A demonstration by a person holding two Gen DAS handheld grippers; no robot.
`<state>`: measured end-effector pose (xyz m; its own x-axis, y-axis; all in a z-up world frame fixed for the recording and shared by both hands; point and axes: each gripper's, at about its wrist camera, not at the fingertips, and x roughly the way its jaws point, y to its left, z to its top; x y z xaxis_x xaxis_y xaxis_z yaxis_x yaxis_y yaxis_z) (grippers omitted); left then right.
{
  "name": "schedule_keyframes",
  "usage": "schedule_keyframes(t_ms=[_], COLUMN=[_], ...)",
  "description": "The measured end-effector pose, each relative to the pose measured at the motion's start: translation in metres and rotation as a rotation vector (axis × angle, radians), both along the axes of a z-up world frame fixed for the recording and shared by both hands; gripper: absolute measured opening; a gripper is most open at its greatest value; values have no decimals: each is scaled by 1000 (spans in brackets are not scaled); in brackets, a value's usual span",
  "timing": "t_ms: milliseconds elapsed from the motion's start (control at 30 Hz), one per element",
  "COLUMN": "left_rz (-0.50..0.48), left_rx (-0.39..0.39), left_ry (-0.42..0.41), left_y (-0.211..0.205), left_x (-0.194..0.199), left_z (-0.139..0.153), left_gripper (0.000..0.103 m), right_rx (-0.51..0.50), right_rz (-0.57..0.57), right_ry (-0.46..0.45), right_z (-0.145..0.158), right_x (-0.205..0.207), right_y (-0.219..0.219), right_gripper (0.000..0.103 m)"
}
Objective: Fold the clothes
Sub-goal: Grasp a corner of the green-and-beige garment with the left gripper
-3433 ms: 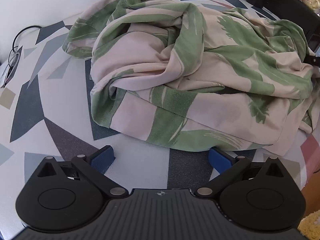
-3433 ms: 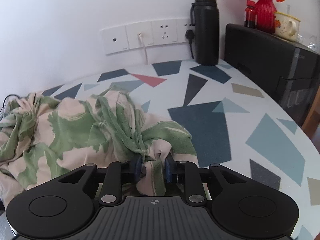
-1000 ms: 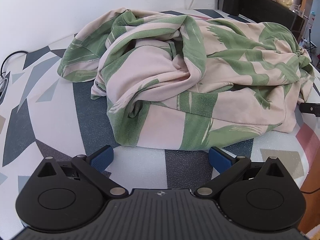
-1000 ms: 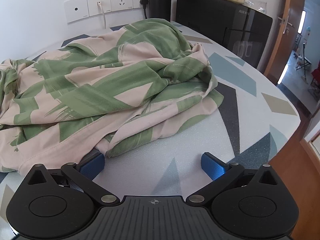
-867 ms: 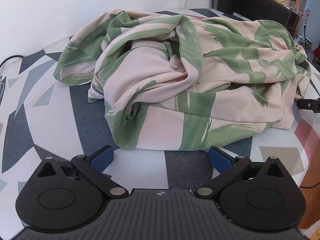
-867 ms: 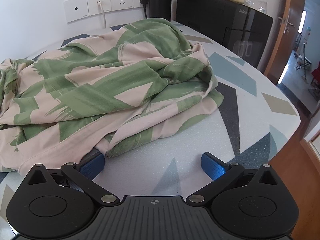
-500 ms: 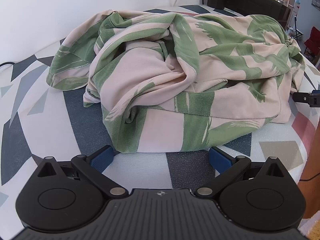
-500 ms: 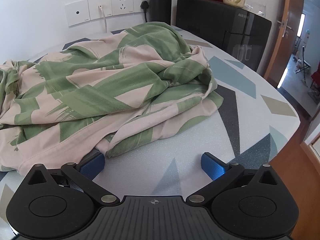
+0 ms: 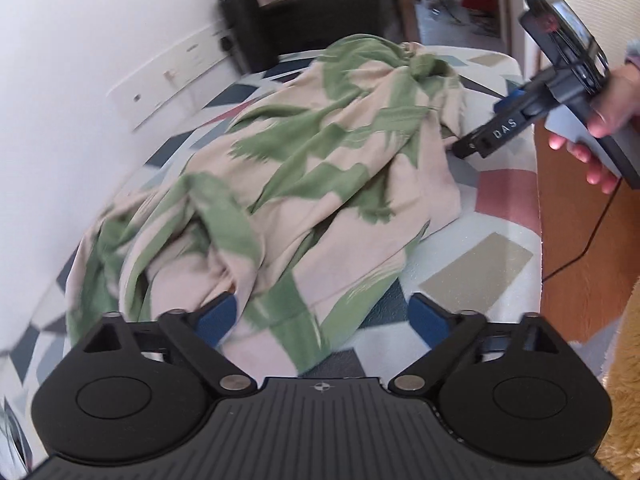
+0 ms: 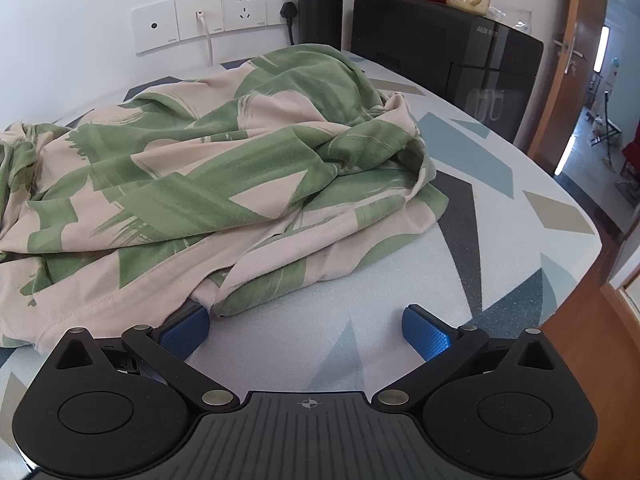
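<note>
The garment — pink with green patches — lies crumpled across the middle of the patterned worktop. Left tongs at the bottom of their frame are closing, pads still apart, a fold of cloth lying between them but not pinched. Right tongs gape wide at lower centre — the left pad sits just at the hem, nothing gripped. A hand holds the right tool at upper right.
</note>
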<state>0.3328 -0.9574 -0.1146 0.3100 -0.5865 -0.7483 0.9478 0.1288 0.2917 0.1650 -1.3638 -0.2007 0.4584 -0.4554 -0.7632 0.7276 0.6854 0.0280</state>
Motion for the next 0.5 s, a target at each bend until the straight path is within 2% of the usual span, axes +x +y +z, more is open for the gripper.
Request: schedule_keyframes(t_ms=[33,100,167,200,233,300,333,400,433,500], left_rz=[-21,-67,-108,-133,-165,-183,-191,-198,-187,-149], left_rx=[17,53,117,147,140,151,157,182,192,155], left_ry=[-9,-28,-78,-107,-133,-132,-130,-116,-130,-174], left_y=[-7,-18,-27,-30,-30,-31,-32,-32,-32,-27], left_x=[-1,-4,-9,-12,-15,-14,-13,-12,-13,-16], left_z=[-2,-9,-20,-26,-29,-29,-29,-29,-29,-21], left_gripper=[76,72,63,63,63,63,59,12,2,2], right_rx=[1,6,11,14,18,27,36,54,56,50], right_rz=[0,3,7,12,18,33,52,96,112,129], right_ry=[1,5,11,14,18,27,34,49,52,49], right_z=[0,1,1,2,2,3,4,6,8,12], right_x=[0,1,1,1,2,2,3,3,3,0], right_y=[0,-1,-2,-3,-4,-6,-8,-13,-15,-20], right_gripper=[102,102,102,102,102,102,102,102,102,102])
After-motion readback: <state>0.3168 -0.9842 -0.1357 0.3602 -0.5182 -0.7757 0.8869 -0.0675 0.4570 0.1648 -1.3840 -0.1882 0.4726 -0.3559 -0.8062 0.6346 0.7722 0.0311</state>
